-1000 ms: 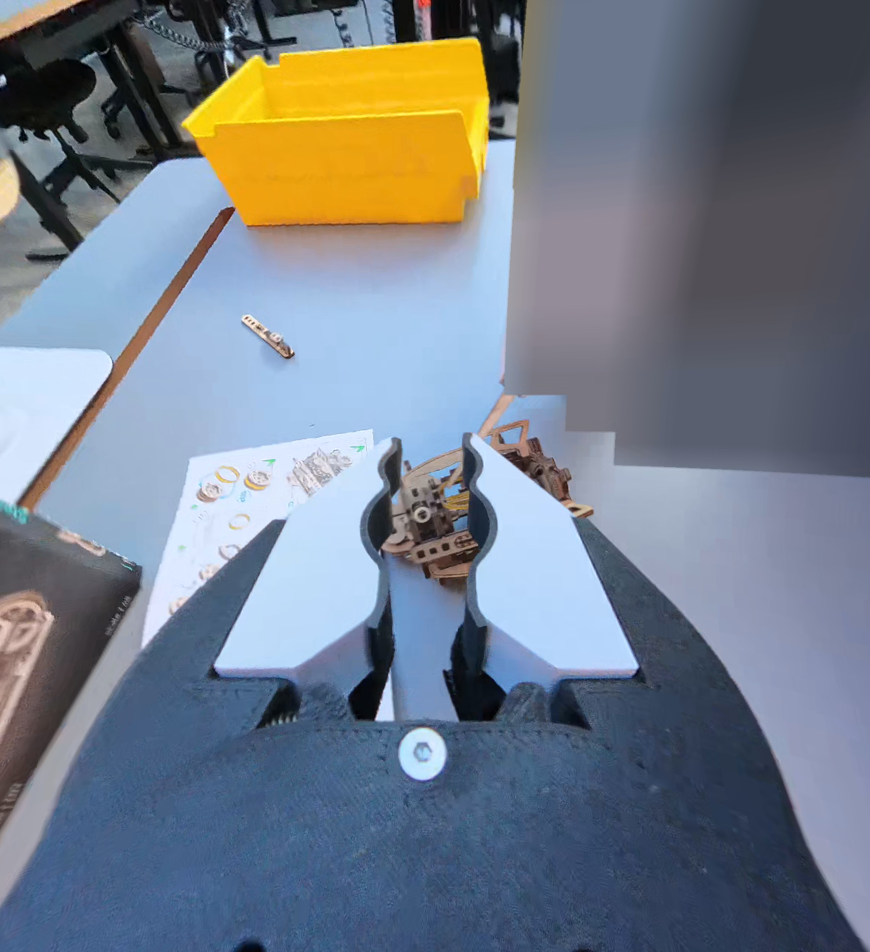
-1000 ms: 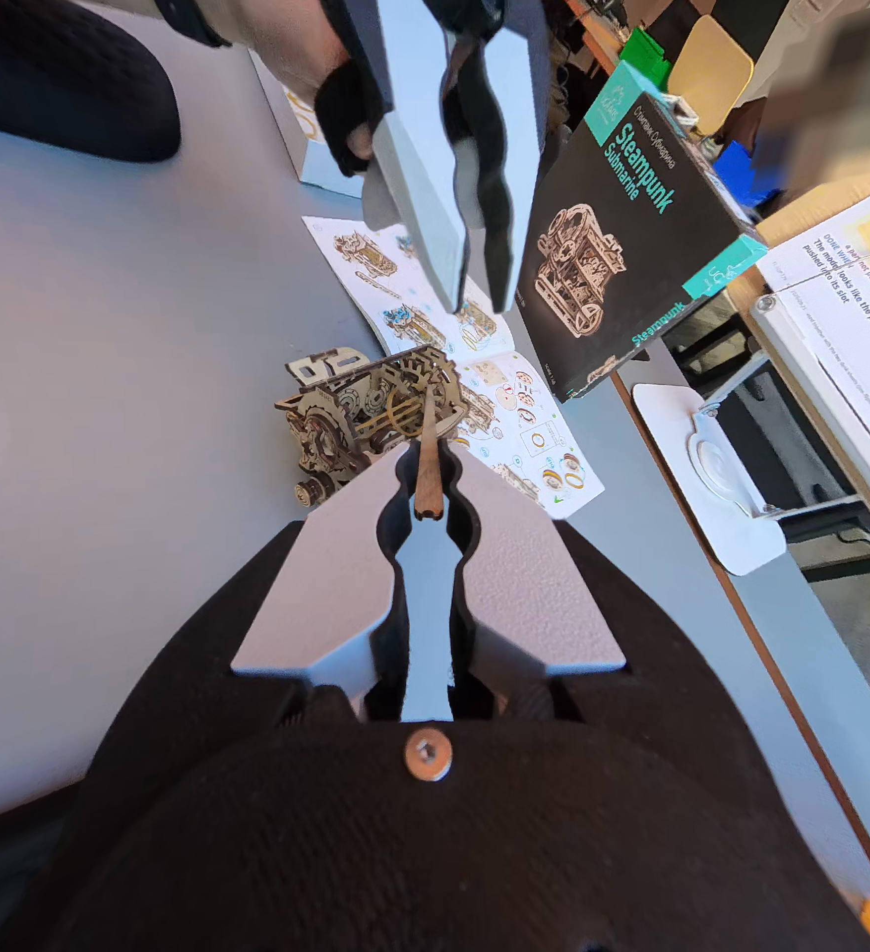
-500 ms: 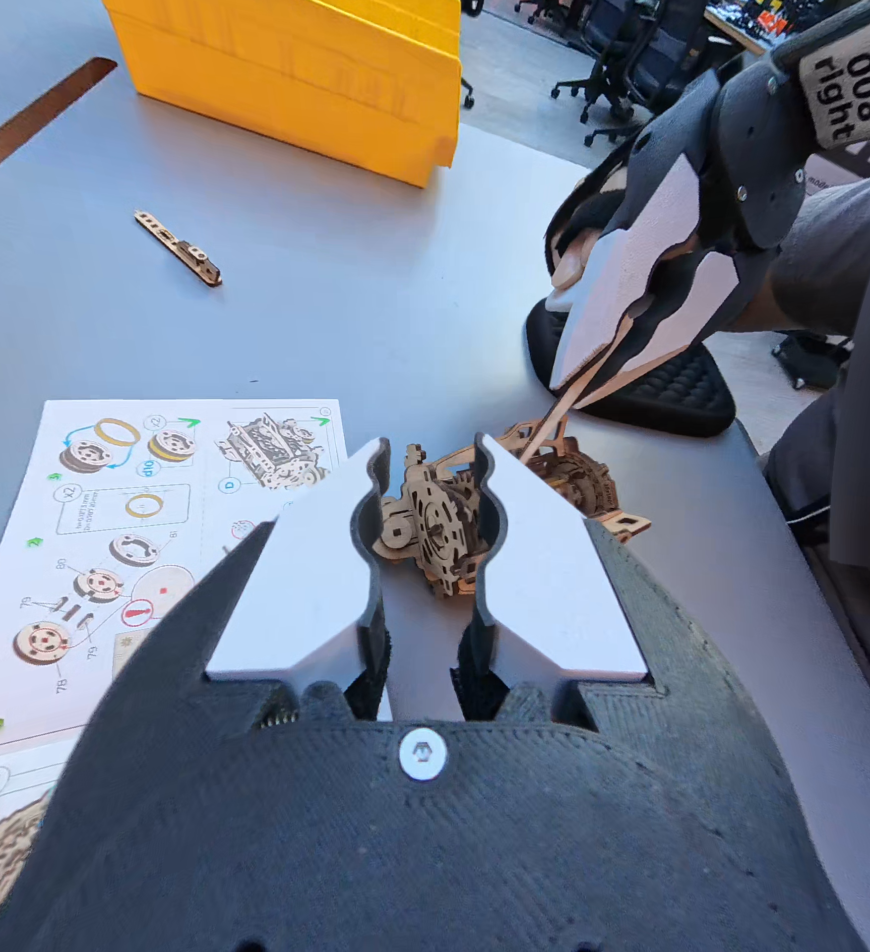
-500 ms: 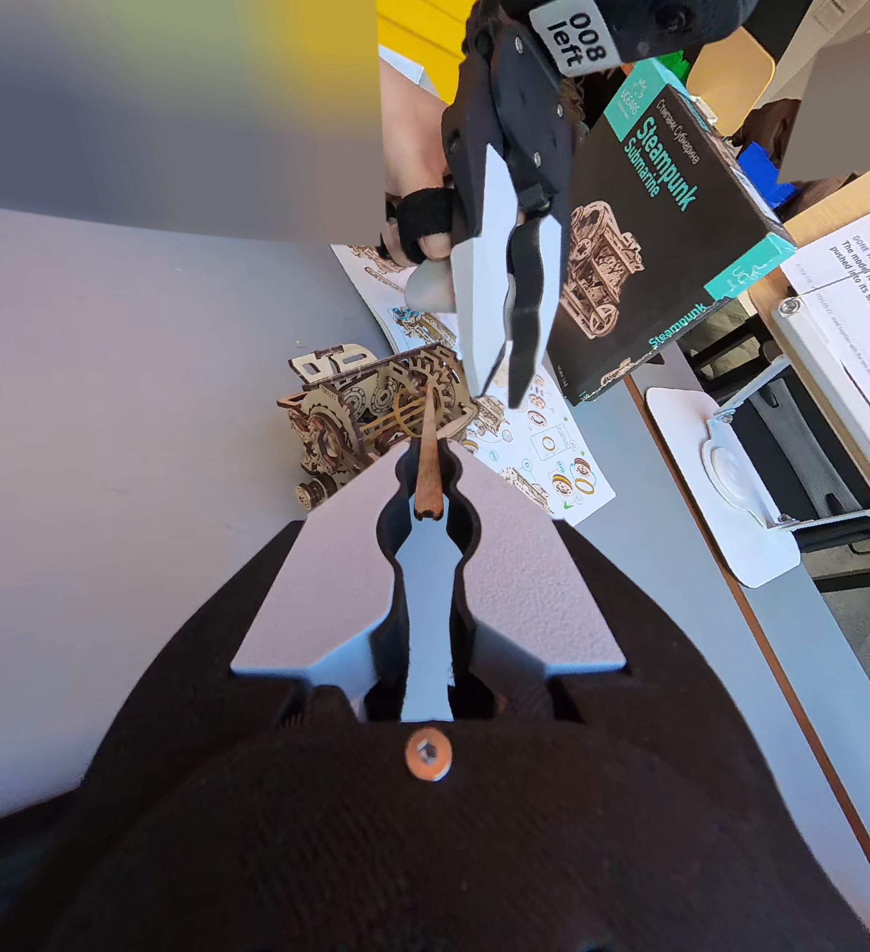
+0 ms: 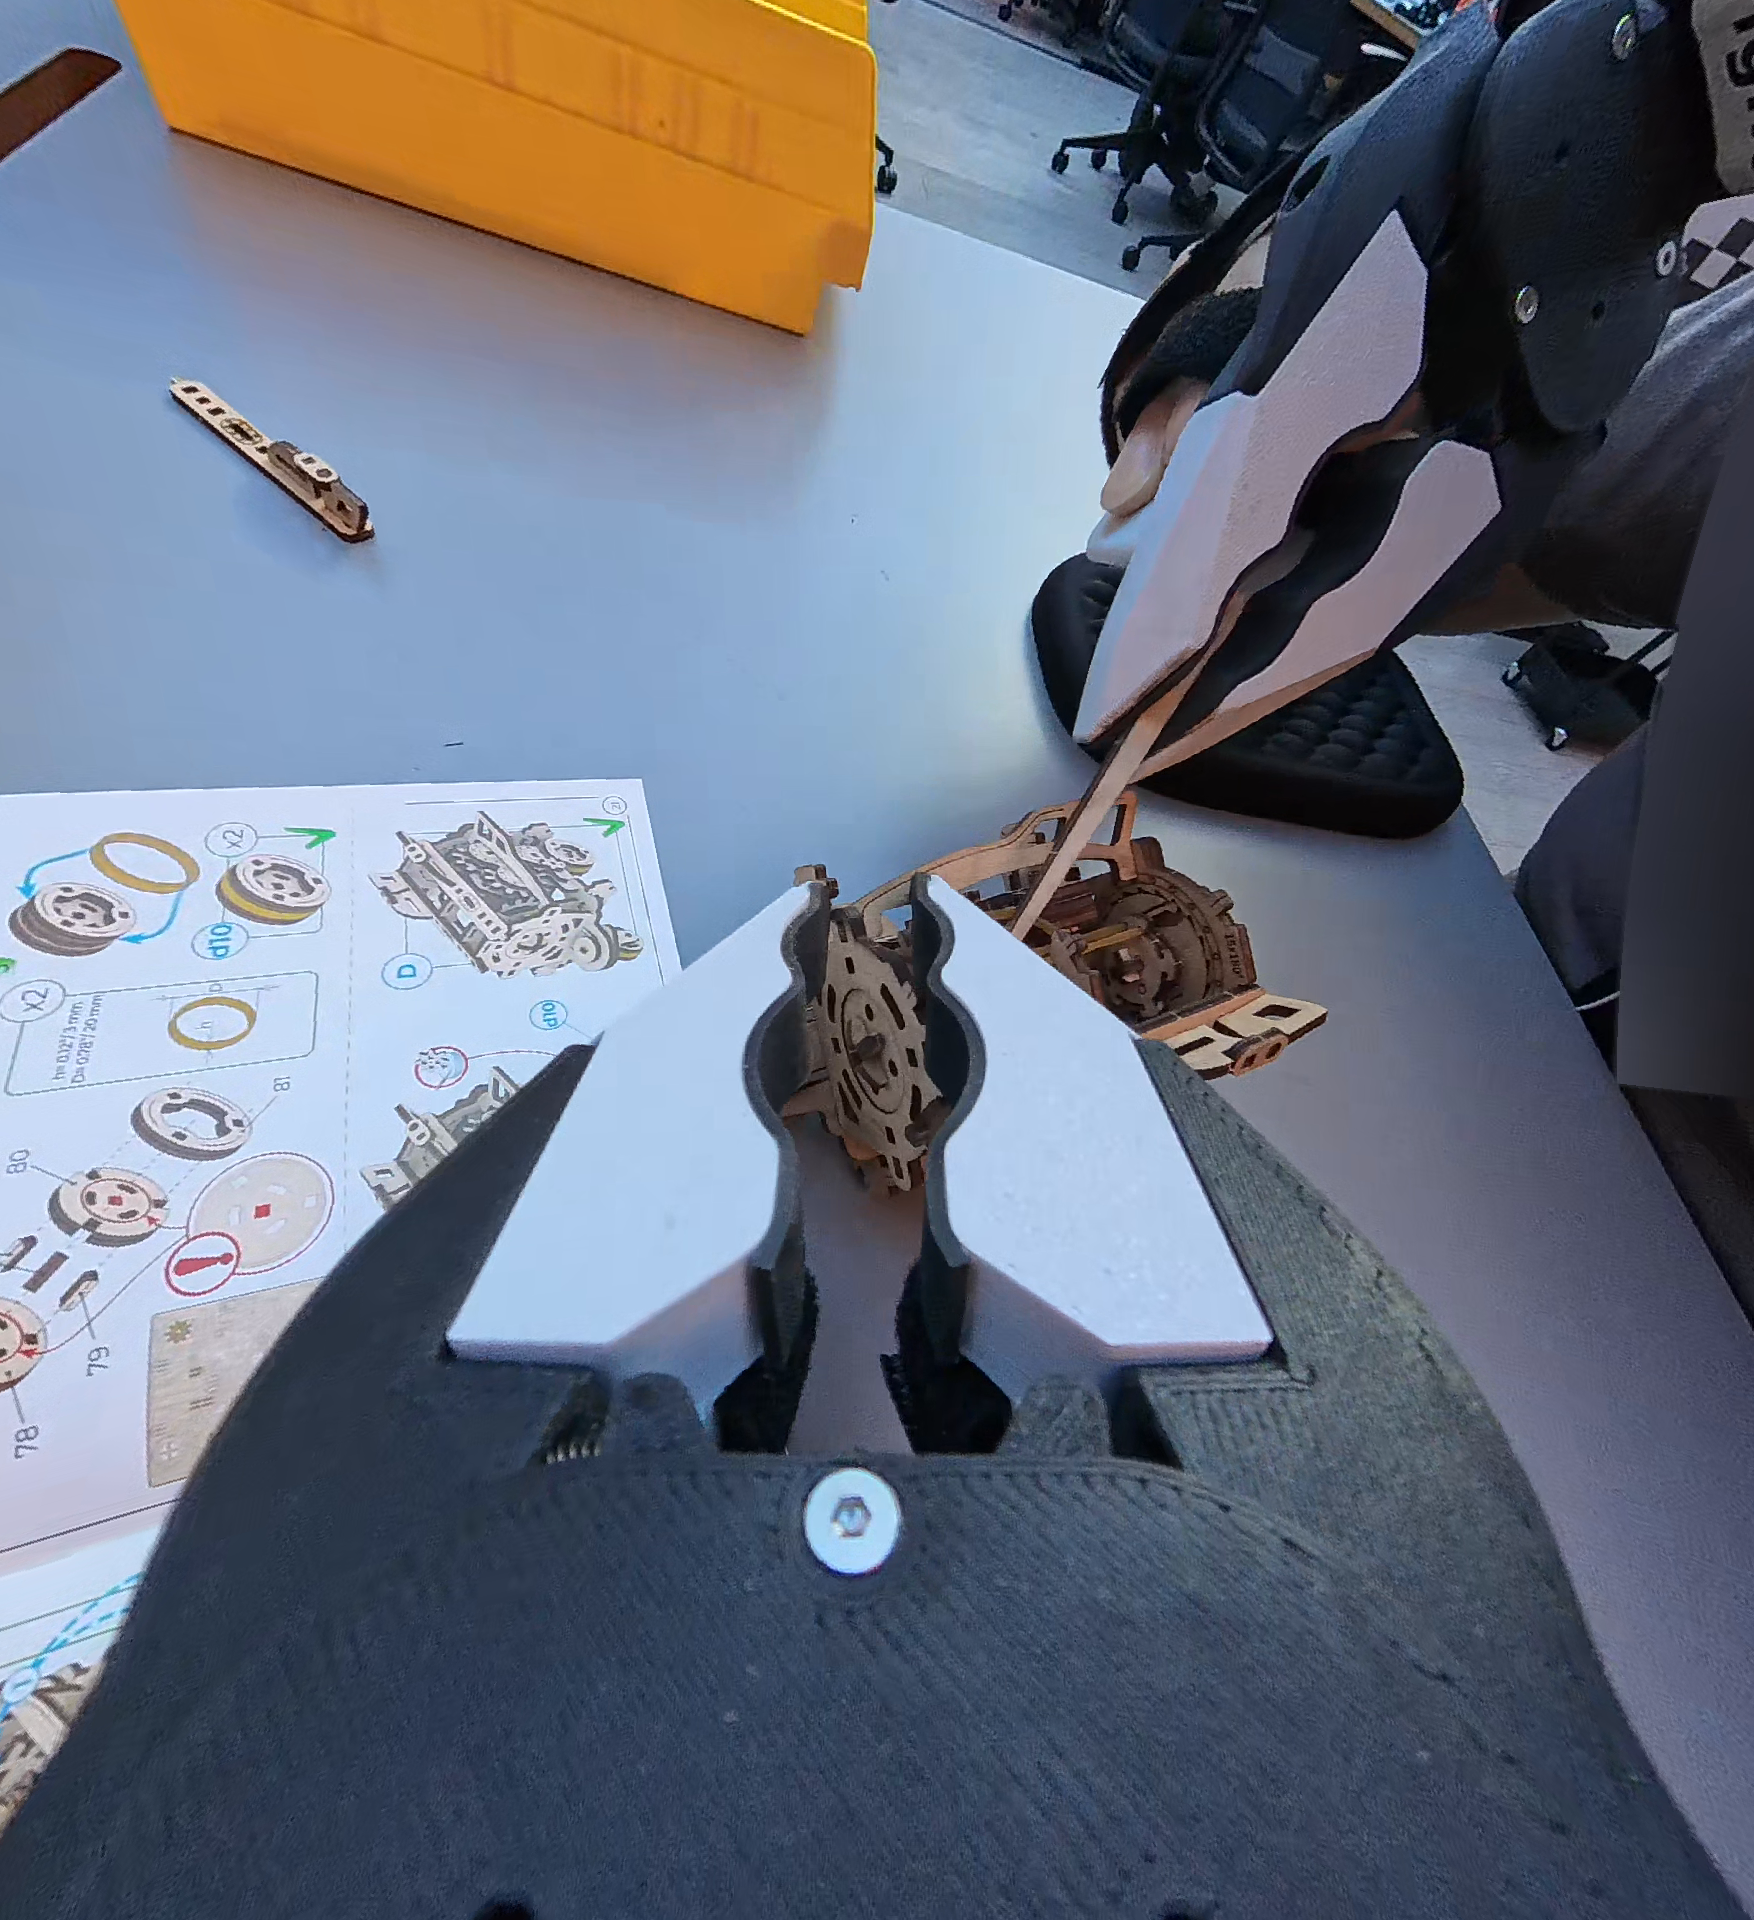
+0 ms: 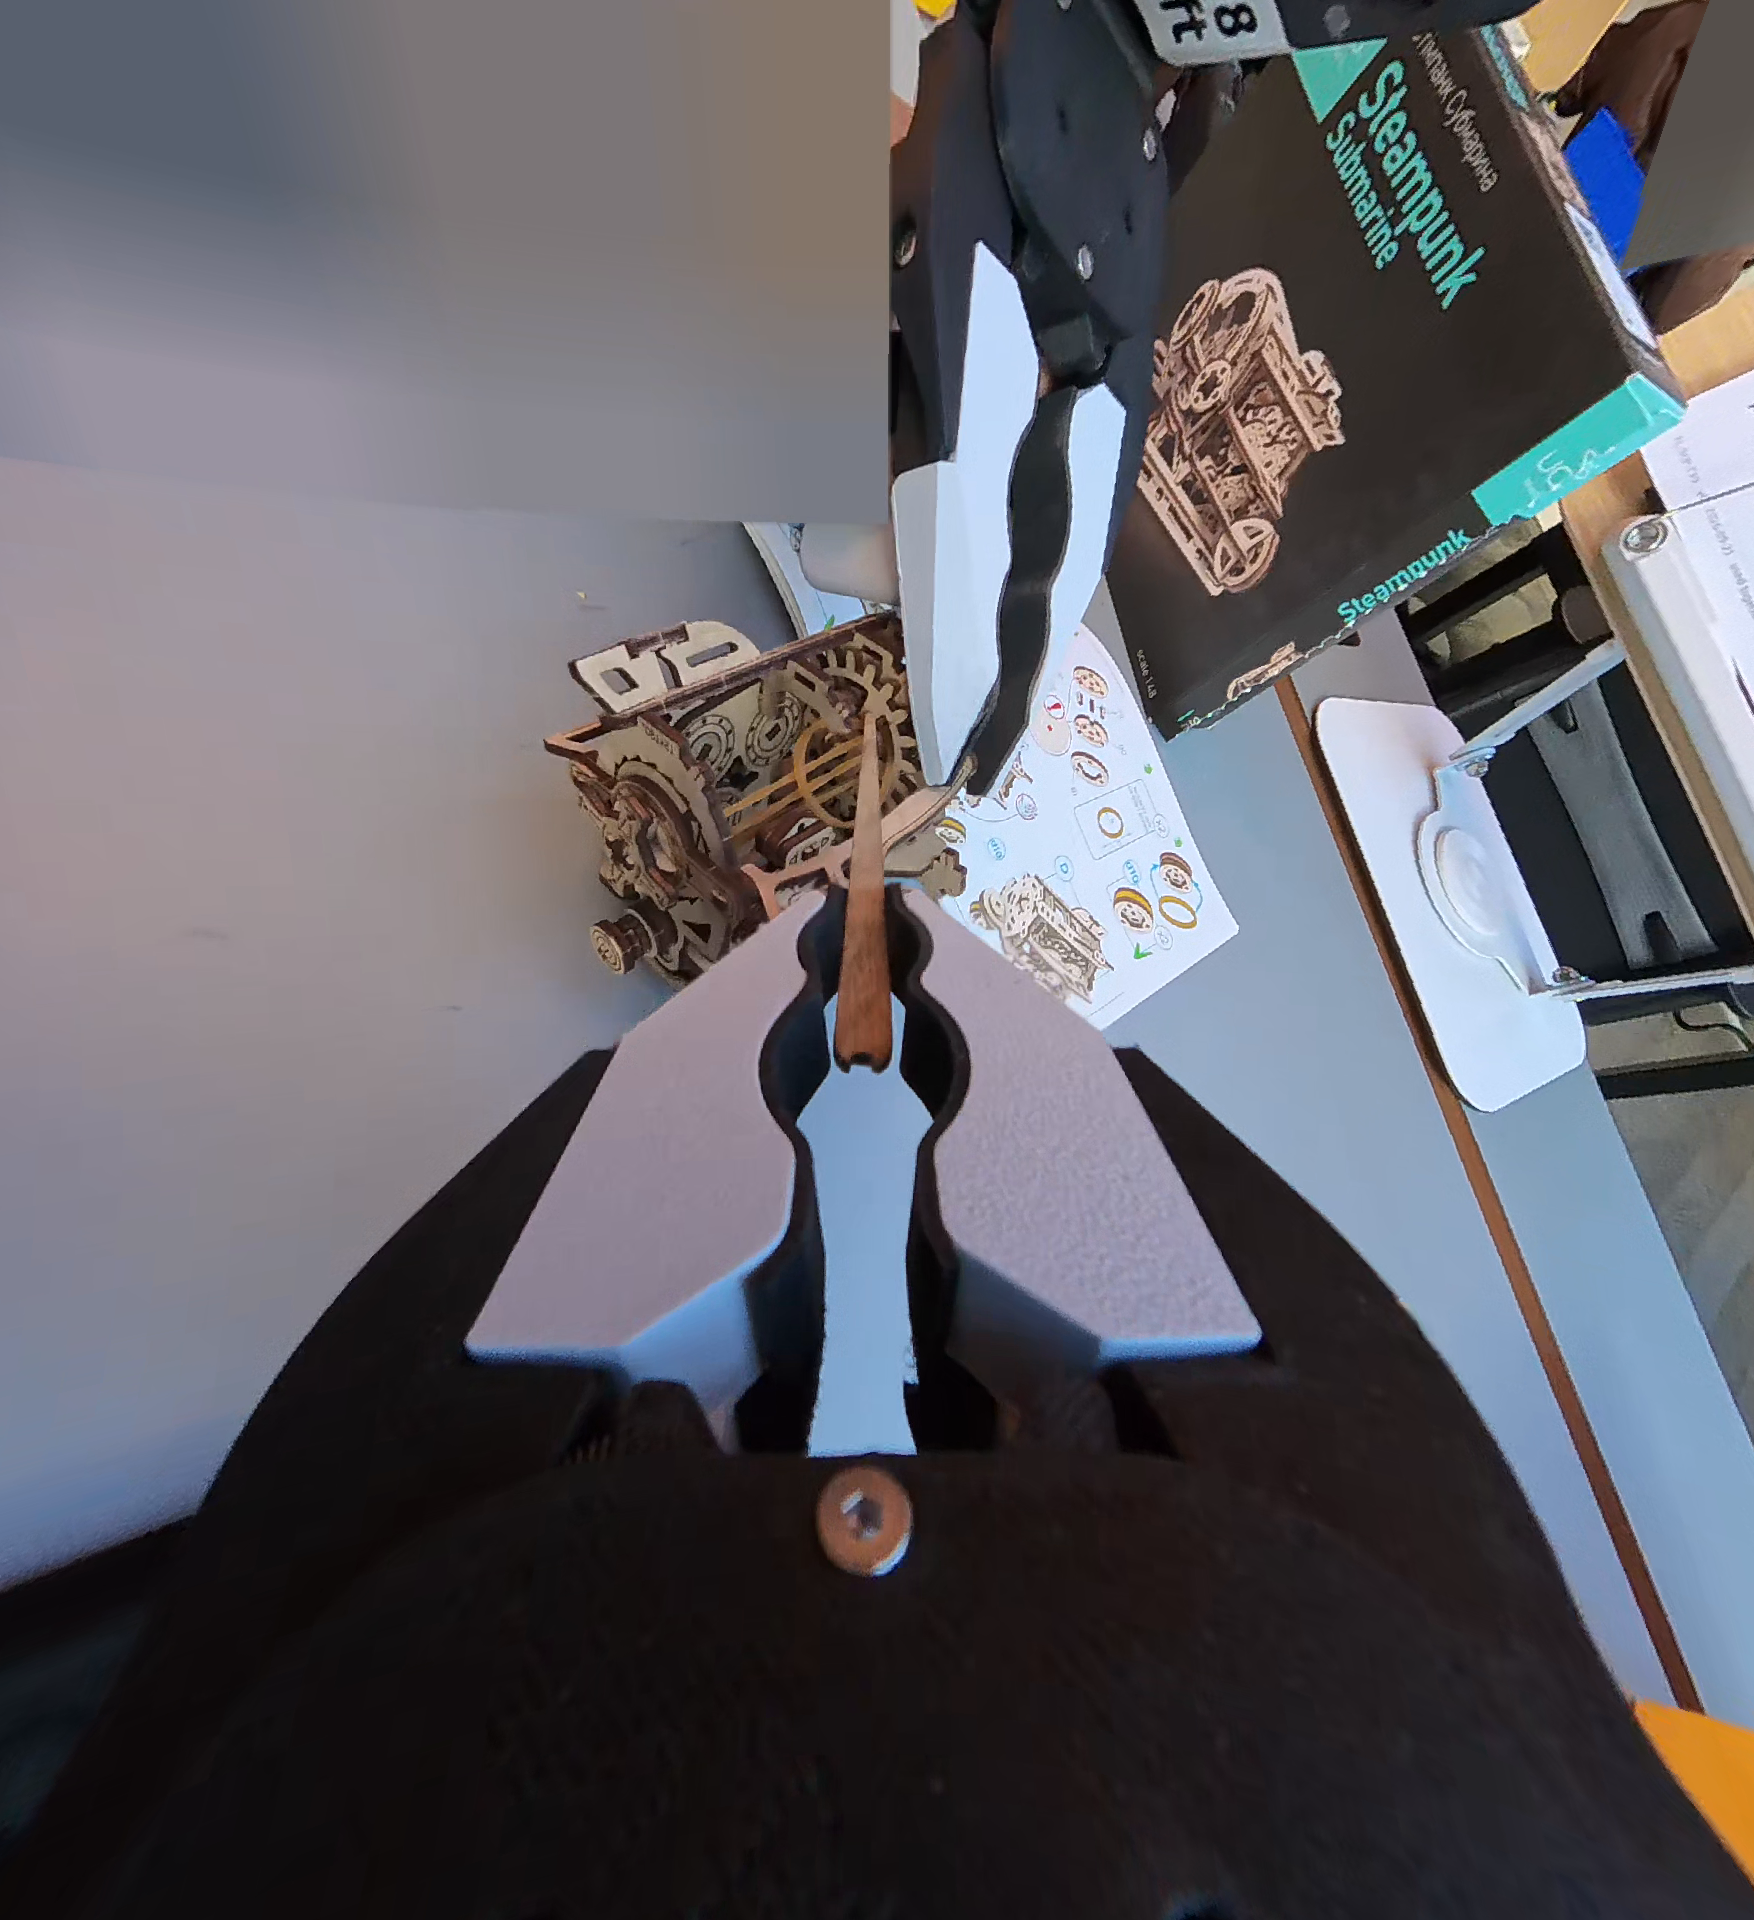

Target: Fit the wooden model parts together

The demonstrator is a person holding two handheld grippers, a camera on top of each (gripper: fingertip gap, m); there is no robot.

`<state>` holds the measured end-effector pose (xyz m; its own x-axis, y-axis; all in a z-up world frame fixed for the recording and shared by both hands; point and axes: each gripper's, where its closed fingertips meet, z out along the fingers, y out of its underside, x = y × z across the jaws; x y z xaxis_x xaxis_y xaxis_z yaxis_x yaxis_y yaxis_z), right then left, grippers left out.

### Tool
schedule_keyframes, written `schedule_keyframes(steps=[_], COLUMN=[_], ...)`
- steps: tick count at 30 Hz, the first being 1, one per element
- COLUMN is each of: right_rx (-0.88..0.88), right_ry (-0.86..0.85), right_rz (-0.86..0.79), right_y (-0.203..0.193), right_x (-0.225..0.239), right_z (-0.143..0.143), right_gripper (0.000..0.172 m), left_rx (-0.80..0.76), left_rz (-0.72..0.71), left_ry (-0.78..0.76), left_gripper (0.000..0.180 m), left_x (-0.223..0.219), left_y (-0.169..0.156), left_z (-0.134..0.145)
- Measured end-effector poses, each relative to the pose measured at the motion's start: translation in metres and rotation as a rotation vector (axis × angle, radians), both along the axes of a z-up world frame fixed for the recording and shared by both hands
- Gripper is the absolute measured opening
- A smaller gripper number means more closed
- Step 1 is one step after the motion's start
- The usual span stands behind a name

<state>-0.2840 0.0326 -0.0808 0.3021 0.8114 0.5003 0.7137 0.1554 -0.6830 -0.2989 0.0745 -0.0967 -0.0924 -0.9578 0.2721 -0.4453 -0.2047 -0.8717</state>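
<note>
The wooden model of gears and plates stands on the grey table. My left gripper is shut on the gear plate at the model's near end, with one pad on each side. The right wrist view shows its fingertips at the model's right end. My right gripper is shut on a thin pointed wooden stick. The stick's tip reaches into the model's top by a yellow band. In the left wrist view the right gripper comes down from the upper right with the stick.
A printed instruction sheet lies left of the model. A loose wooden strip and a yellow bin sit farther back. A black wrist pad lies at the table's right edge. A black kit box stands behind the sheet. The left gripper's tips are roughly 6 cm from the right gripper's.
My left gripper came down to the model and closed from a wider opening onto its gear plate. My right gripper kept hold of the stick, with its tip staying at the model.
</note>
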Motion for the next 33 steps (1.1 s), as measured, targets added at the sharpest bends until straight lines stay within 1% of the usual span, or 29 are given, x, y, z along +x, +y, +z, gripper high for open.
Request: schedule_keyframes(steps=[6,10,12,15,20,25,30,33], right_rx=[-0.043,-0.041,-0.028,0.044,0.095,0.125,0.139,0.131], right_ry=[0.038,0.023,-0.015,-0.099,-0.201,-0.239,-0.217,-0.234], right_rz=[0.013,-0.031,-0.051,-0.077,-0.089,-0.084,-0.088,-0.094], right_y=[-0.005,-0.003,-0.003,-0.001,0.000,-0.003,-0.006,-0.002], right_x=[0.000,0.009,0.010,0.009,0.005,0.002,0.002,0.003], right_z=[0.004,0.009,0.008,0.007,0.001,0.003,0.013,0.009], right_gripper=[0.005,0.005,0.005,0.005,0.005,0.005,0.005,0.005], left_rx=[-0.006,-0.021,-0.019,-0.020,-0.032,-0.043,-0.047,-0.040], left_rz=[0.010,0.007,0.008,0.018,0.038,0.040,0.032,0.034], left_ry=[-0.008,-0.009,-0.009,-0.009,-0.020,-0.018,-0.019,-0.017], left_gripper=[0.015,0.018,0.017,0.016,0.022,0.020,0.018,0.017], left_x=[-0.001,0.000,0.000,0.000,-0.005,-0.006,-0.005,-0.004], left_y=[0.001,0.000,-0.001,0.000,0.001,0.000,-0.002,-0.001], left_z=[0.000,0.000,0.000,0.000,0.003,0.003,0.002,0.002])
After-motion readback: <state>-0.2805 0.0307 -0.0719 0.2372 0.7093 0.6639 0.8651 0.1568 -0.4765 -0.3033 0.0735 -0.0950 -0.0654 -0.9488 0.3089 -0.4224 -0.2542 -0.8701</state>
